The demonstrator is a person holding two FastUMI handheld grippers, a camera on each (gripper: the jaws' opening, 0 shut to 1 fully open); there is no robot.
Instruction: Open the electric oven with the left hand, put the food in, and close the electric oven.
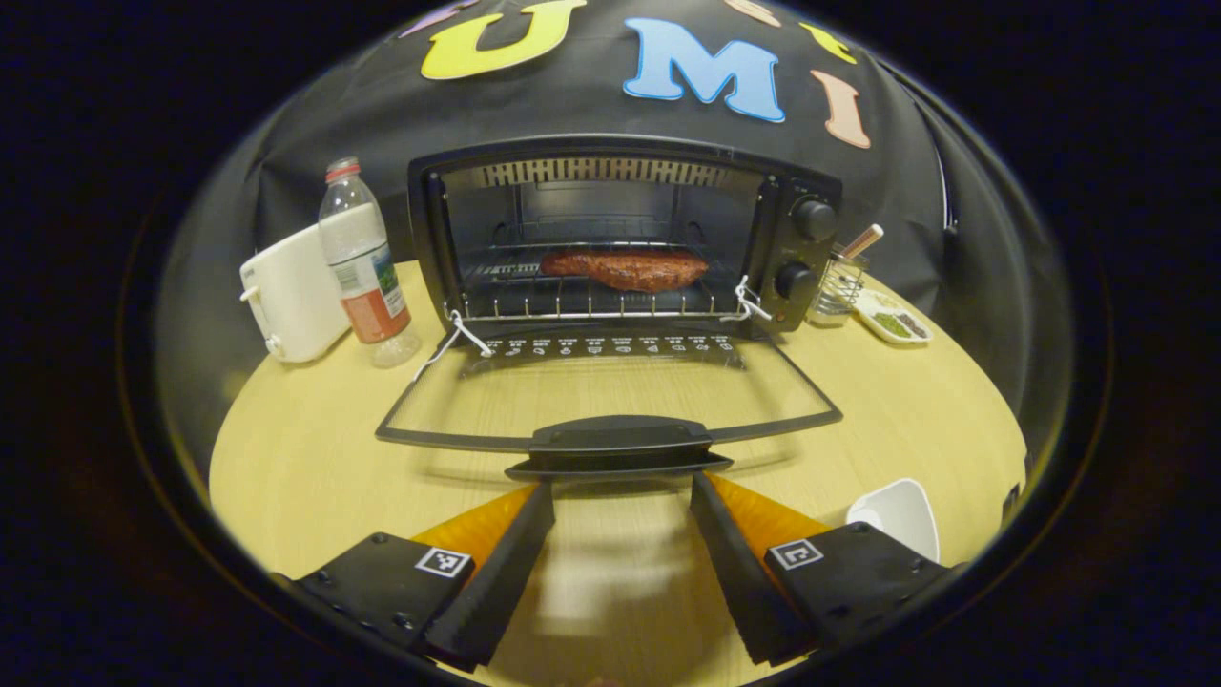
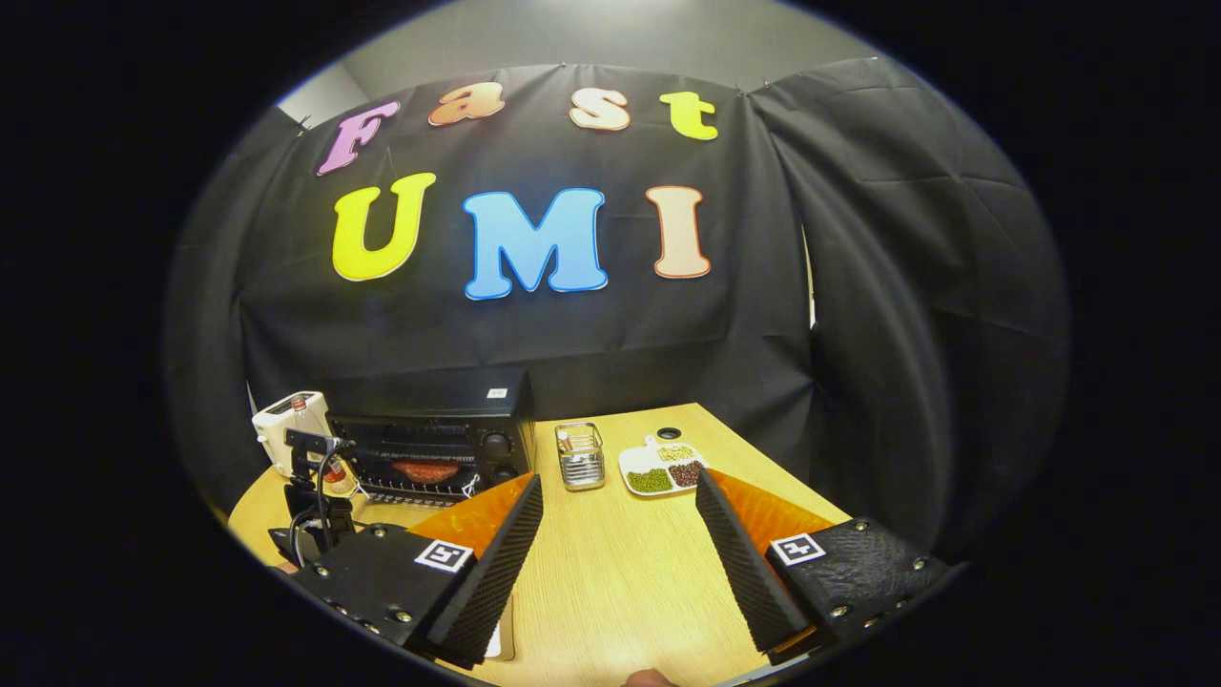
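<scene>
With the food (image 1: 625, 269) already on the rack of the oven (image 1: 625, 234), the left gripper (image 1: 620, 489), jaws wide at the handle (image 1: 618, 447) of the dropped door (image 1: 610, 396), should lift evenly; the right gripper (image 2: 620, 520) gapes empty.

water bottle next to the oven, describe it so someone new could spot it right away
Start at the black electric oven at the back of the wooden table, its door folded down. Immediately to its left stands the water bottle, clear plastic, red cap and label, in front of a white appliance; it is the only see-through, upright thing there.
</scene>
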